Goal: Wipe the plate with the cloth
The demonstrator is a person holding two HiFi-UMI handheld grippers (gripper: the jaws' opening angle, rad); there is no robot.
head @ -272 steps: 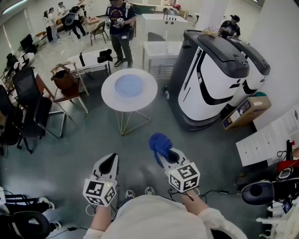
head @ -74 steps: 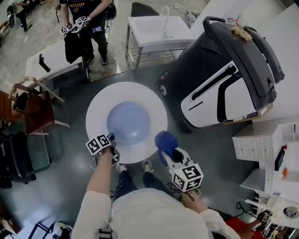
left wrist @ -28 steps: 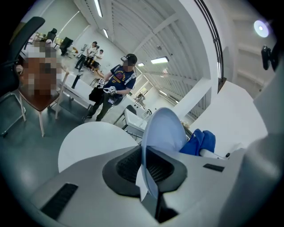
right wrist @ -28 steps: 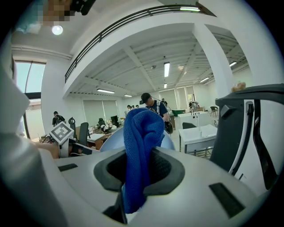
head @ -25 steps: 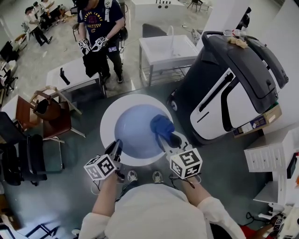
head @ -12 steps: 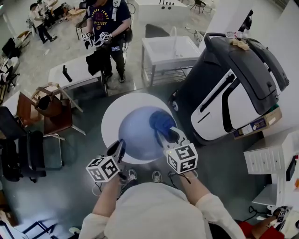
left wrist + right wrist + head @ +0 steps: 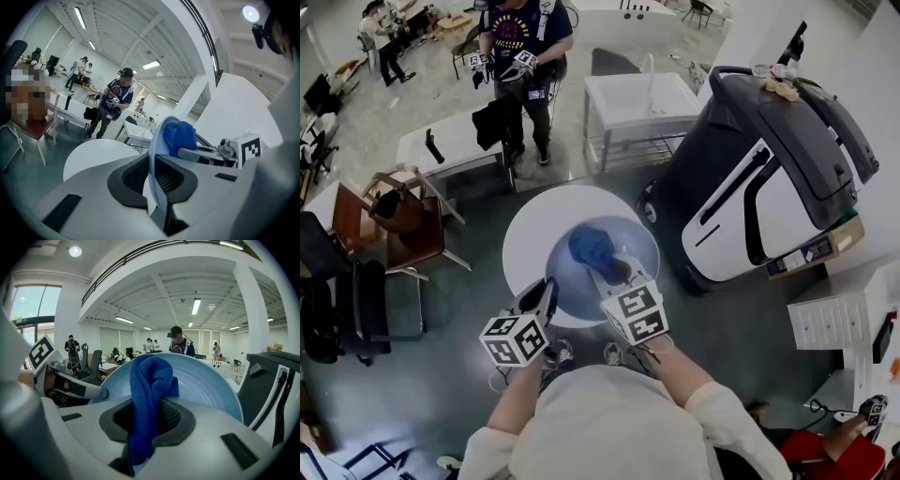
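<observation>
Your left gripper [image 7: 157, 180] is clamping its jaws on the near rim of the plate [image 7: 154, 138] and holding it tilted on edge. Your right gripper [image 7: 146, 420] is pinching the cloth [image 7: 149, 380], whose bunched end is pressing into the plate's hollow just ahead of those jaws. Be sweeping the cloth broadly across that hollow while bracing firmly with the left. The plate is carrying only the cloth, with the white table [image 7: 530, 234] lying beyond and below the jaws.
</observation>
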